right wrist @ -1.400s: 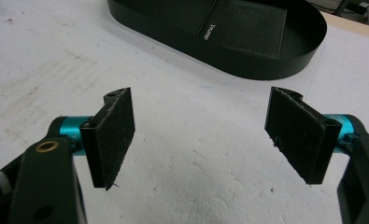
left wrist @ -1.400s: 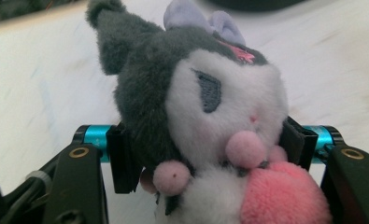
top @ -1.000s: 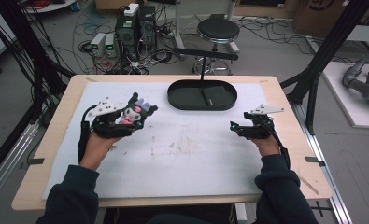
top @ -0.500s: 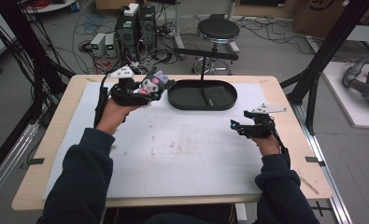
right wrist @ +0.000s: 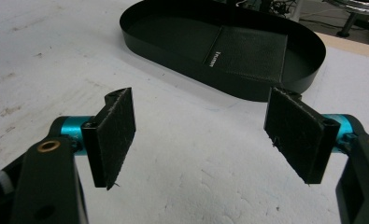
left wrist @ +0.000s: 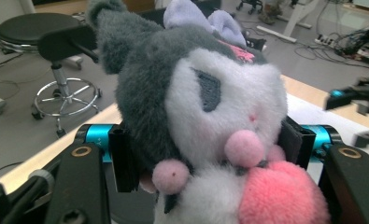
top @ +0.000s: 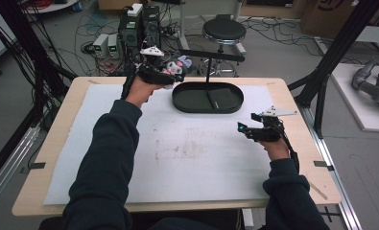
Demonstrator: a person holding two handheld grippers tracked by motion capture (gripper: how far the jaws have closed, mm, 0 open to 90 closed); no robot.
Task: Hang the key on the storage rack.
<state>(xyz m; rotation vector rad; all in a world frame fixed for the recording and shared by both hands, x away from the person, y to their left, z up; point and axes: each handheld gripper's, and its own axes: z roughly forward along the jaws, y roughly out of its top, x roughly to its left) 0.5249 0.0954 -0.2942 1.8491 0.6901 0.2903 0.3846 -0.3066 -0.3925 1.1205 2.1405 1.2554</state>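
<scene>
A grey and white plush toy [left wrist: 205,116] with pink paws and a lilac bow sits clamped between the jaws of my left gripper [left wrist: 205,154]. In the high view that gripper [top: 175,72] holds the plush toy [top: 177,65] in the air at the far left end of the black oval tray [top: 196,106]. My right gripper [top: 242,128] hovers low over the white mat on the right, open with nothing between its pads [right wrist: 114,133]. The tray [right wrist: 182,56] lies just beyond its jaws and has a black leather patch [right wrist: 250,49] on its floor.
A white mat [top: 177,158] covers most of the wooden table [top: 297,120]. Behind the far edge stand a round stool [top: 224,31], a black bar on a post [top: 211,55] and computer boxes [top: 139,24] with cables. Black frame posts [top: 331,62] flank the table.
My left gripper has carried the plush toy up and away from the mat's left side to the far edge beside the tray. The right gripper has stayed put.
</scene>
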